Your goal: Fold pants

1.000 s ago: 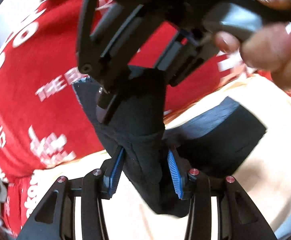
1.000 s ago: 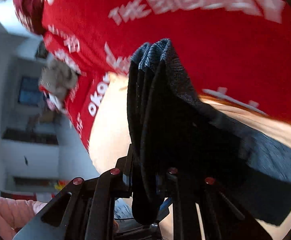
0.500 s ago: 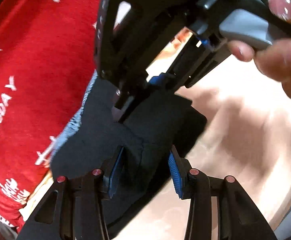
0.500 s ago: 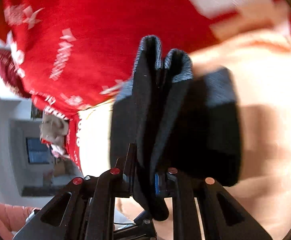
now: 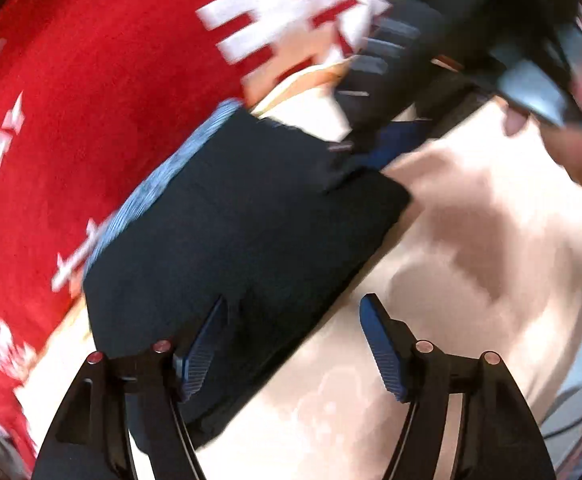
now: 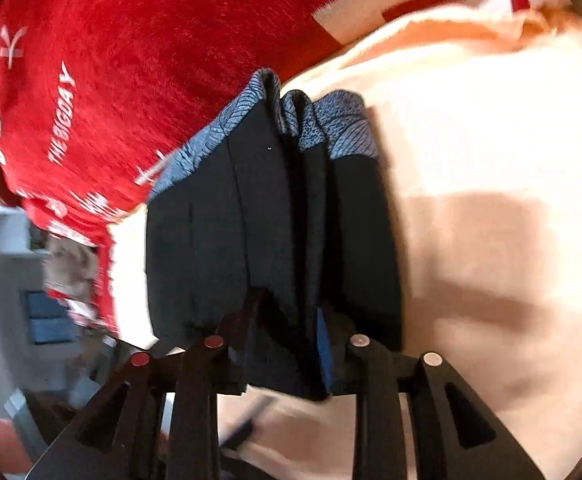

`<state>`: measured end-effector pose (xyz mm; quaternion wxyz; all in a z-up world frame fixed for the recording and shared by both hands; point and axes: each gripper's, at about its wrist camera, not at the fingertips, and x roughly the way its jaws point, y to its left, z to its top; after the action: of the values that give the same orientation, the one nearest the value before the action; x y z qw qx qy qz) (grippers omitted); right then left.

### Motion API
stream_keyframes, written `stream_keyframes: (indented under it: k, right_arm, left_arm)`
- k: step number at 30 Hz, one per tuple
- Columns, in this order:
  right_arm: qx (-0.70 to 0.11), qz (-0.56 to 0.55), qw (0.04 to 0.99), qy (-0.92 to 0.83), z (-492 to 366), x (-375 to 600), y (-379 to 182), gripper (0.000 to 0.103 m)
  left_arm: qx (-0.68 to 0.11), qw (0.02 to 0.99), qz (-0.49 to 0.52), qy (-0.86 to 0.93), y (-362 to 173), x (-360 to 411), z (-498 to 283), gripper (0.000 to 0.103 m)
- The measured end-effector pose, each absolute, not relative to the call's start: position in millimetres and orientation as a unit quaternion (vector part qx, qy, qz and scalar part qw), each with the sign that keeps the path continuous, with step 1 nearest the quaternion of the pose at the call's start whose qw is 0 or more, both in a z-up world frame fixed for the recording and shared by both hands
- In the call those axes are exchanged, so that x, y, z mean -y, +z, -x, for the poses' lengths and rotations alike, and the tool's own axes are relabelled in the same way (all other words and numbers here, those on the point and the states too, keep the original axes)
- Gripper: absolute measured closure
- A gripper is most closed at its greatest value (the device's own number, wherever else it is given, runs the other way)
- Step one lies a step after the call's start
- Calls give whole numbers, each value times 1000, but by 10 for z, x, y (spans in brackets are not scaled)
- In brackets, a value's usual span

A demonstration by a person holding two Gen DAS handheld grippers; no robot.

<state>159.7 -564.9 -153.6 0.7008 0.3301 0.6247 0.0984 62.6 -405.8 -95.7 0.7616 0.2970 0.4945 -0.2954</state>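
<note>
Lying folded at frame centre, pants [image 5: 243, 216] sit between both opening jaws: left gripper [image 5: 291, 344] spread, right gripper [image 6: 287, 340] loosening, contact unclear

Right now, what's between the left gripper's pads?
Left wrist view: the folded pants' corner beside one pad, bare beige cloth beside the other. The left gripper is opening.
</note>
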Motion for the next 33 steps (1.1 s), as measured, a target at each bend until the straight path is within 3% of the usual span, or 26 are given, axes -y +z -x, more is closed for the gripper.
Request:
stream_keyframes:
  k: [2, 3, 11, 14, 19, 20, 21, 22, 33]
  right_arm:
    - [-637, -283, 715, 64, -1547, 5603, -1442, 52]
    - [-639, -262, 722, 47, -1506, 5647, -1373, 51]
    - [-614, -282, 737, -2, -1166, 5600, -1074, 52]
    - [-592, -255, 765, 0, -1141, 5489, -934, 64]
    - [-621, -221, 752, 25, -1340, 5084, -1030, 64]
    - [-631, -212, 746, 19, -1363, 5029, -1082, 64]
    - [-636, -207, 743, 13, -1379, 4997, -1123, 64]
    - [-643, -207, 738, 8, -1381, 4984, -1168, 64]
    - [-661, -247, 709, -11, -1220, 5056, -1182, 61]
  left_arm:
    - [-518, 766, -266, -273, -896, 3865, -723, 33]
    - [-529, 767, -253, -260, -871, 3762, -768, 33]
    - [-610, 757, -151, -179, -954, 3028, -1190, 33]
    - [-637, 747, -118, -150, -1003, 2859, -1260, 33]
    - [-646, 745, -95, -134, -997, 2686, -1260, 33]
    - [-649, 743, -93, -131, -997, 2656, -1255, 27]
    - [-652, 741, -92, -129, -996, 2627, -1251, 12]
    - [-652, 742, -87, -128, -986, 2587, -1253, 9]
    - [-666, 736, -54, -112, -1015, 2287, -1303, 8]
